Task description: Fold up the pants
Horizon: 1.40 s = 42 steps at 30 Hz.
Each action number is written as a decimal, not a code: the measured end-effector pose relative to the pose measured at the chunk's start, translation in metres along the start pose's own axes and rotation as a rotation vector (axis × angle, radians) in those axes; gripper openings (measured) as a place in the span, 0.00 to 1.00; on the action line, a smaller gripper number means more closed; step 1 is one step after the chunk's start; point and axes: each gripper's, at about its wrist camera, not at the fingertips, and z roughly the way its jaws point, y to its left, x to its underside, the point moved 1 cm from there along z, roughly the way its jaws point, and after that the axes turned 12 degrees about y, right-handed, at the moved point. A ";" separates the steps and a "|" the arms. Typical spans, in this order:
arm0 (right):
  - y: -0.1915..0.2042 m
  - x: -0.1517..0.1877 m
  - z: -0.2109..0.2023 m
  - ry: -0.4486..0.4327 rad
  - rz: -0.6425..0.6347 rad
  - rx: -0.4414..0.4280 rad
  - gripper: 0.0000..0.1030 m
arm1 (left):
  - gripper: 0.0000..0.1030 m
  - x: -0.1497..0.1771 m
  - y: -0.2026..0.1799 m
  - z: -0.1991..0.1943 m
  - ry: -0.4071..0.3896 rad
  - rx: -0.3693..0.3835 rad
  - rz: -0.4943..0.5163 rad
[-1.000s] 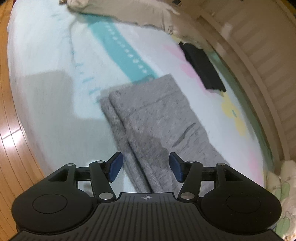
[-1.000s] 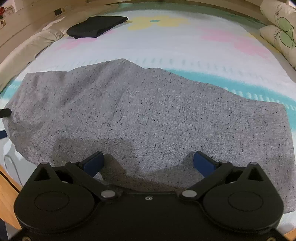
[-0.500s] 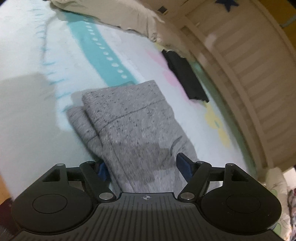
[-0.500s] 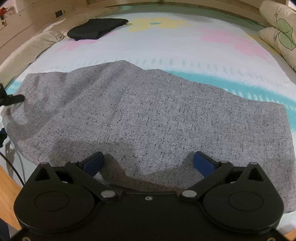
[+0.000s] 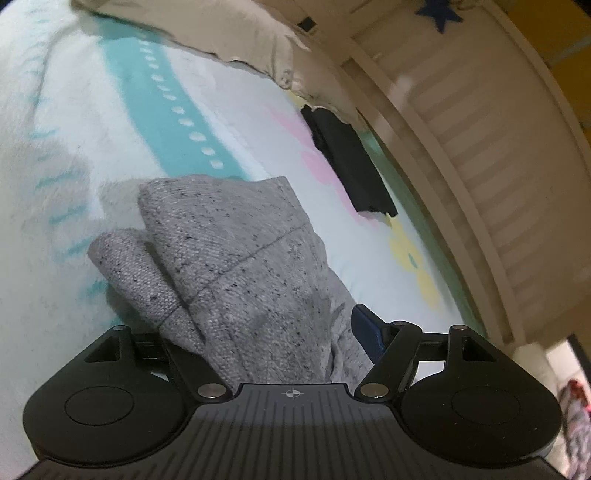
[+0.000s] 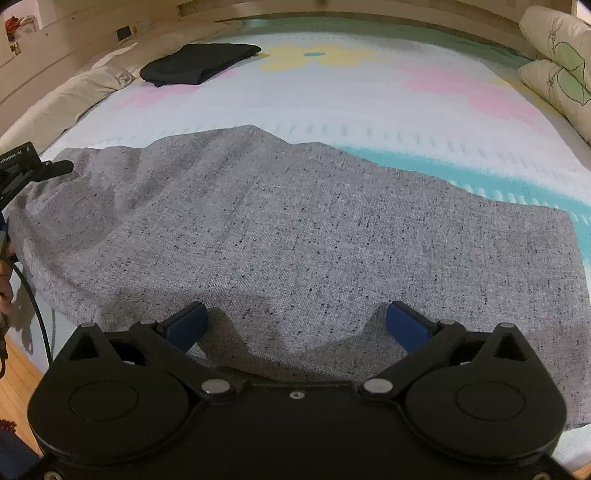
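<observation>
The grey speckled pants point(image 6: 295, 236) lie spread across the bed, folded lengthwise. In the left wrist view their end point(image 5: 236, 258) rises in a bunch between the fingers of my left gripper point(image 5: 258, 332). The jaws stand wide with the cloth between them; the left pad is hidden behind the cloth and the right pad point(image 5: 364, 328) touches it. My right gripper point(image 6: 295, 325) is open, its blue pads resting on the near edge of the pants, gripping nothing. The left gripper's body point(image 6: 22, 166) shows at the left edge of the right wrist view.
A folded black garment point(image 6: 199, 66) lies at the far side of the bed, also seen in the left wrist view point(image 5: 351, 166). A beige duvet point(image 5: 207, 33) and pillows point(image 6: 557, 66) line the bed's edges. A slatted bed frame point(image 5: 480, 147) runs along the far side. Wooden floor point(image 6: 18, 365) lies below.
My left gripper has moved forward onto the end of the pants, and the cloth now bunches up between its fingers. The right gripper has stayed put.
</observation>
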 end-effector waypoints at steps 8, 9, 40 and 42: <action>-0.002 -0.007 -0.001 0.045 0.010 -0.026 1.00 | 0.27 0.001 -0.001 -0.001 0.028 -0.018 0.024; -0.002 -0.010 -0.003 0.058 0.009 -0.047 0.99 | 0.25 0.002 -0.006 -0.004 0.020 -0.028 0.056; -0.094 -0.039 -0.053 0.015 0.220 0.024 0.88 | 0.22 0.138 -0.221 -0.055 -0.030 0.224 0.853; -0.119 -0.039 -0.059 0.016 0.297 0.053 0.88 | 0.22 0.167 -0.238 -0.037 0.013 0.228 0.896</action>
